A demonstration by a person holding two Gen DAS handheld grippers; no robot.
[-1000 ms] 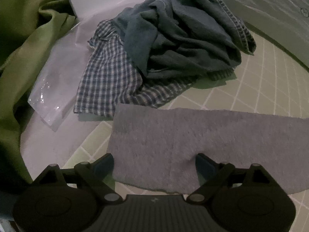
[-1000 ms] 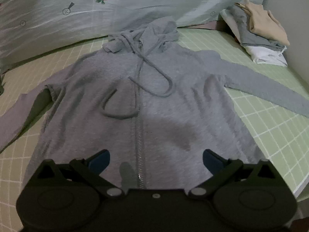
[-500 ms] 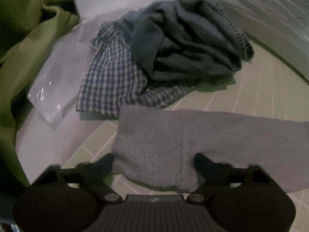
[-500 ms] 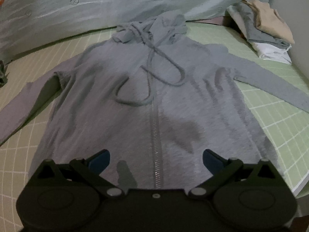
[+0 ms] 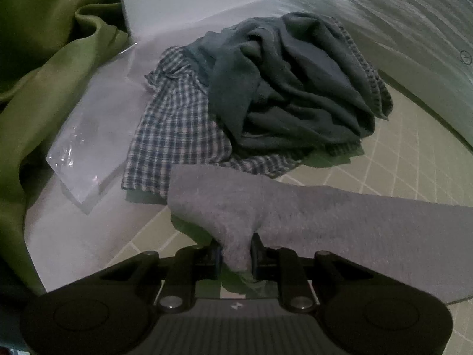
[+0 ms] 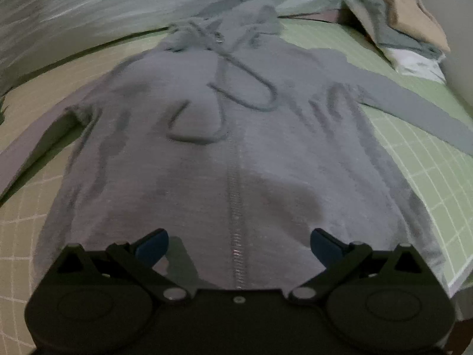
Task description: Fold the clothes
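Left wrist view: our left gripper pinches the sleeve end, probably to fold it inward. Right wrist view: our right gripper hovers, fingers spread, above the hoodie flat on the bed.

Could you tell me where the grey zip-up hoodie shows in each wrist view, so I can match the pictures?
Left wrist view: only one sleeve of the grey zip-up hoodie shows, low and right of centre, its cuff pinched in the left gripper.
Right wrist view: the whole hoodie lies spread across the middle, beyond the open right gripper.
Shared landmark: the green grid-patterned sheet.
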